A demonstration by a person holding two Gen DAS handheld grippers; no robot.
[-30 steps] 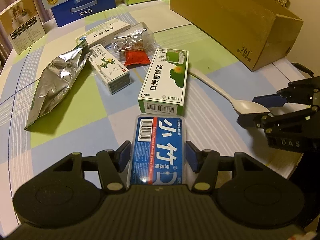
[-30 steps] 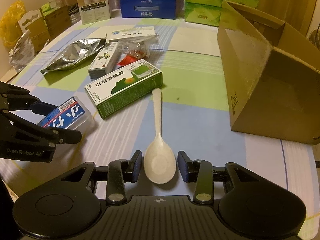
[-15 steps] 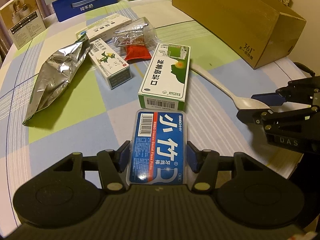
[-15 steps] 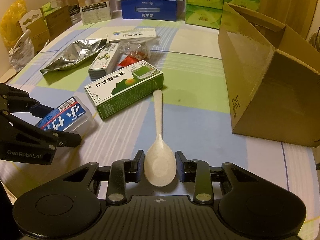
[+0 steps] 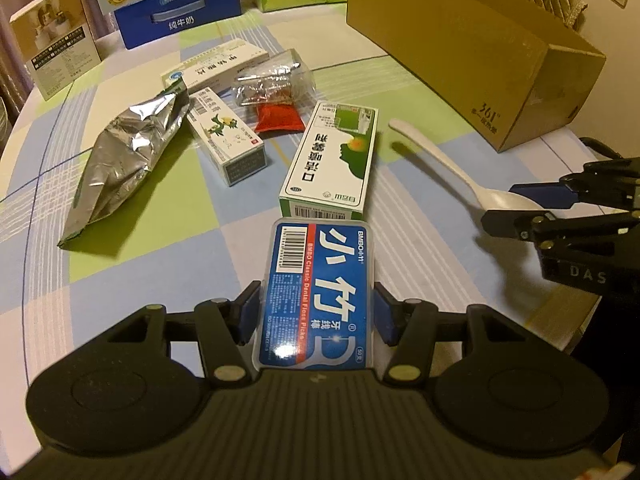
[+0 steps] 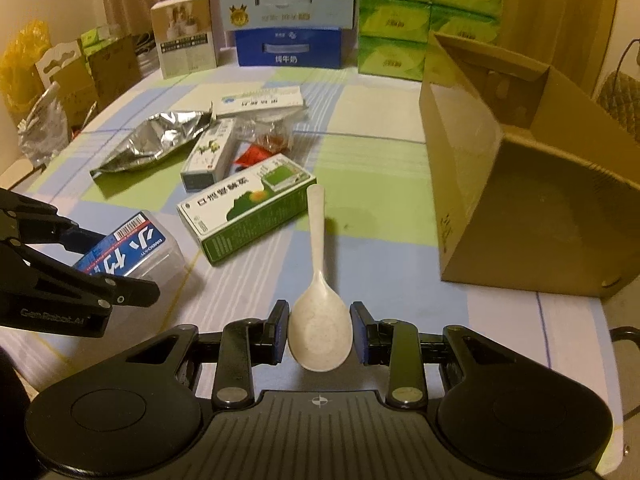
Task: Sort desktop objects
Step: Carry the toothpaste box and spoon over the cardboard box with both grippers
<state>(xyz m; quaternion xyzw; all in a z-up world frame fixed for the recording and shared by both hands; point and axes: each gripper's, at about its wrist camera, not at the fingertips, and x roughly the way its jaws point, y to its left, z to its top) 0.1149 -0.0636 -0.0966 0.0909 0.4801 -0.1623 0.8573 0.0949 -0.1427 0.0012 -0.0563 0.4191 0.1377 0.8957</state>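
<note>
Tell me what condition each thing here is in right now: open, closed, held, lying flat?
Left gripper: shut on the floss pick box.
Floss pick box: closed, held.
Right gripper: shut on the spoon's bowl.
Spoon: held, handle pointing away.
Cardboard box: open at the top.
Green medicine box: closed, lying flat.
Foil bag: torn open, crumpled, lying flat.

Cardboard box (image 6: pixel 540 208) cut off at right edge — floss box (image 5: pixel 316 296) near end hidden.
</note>
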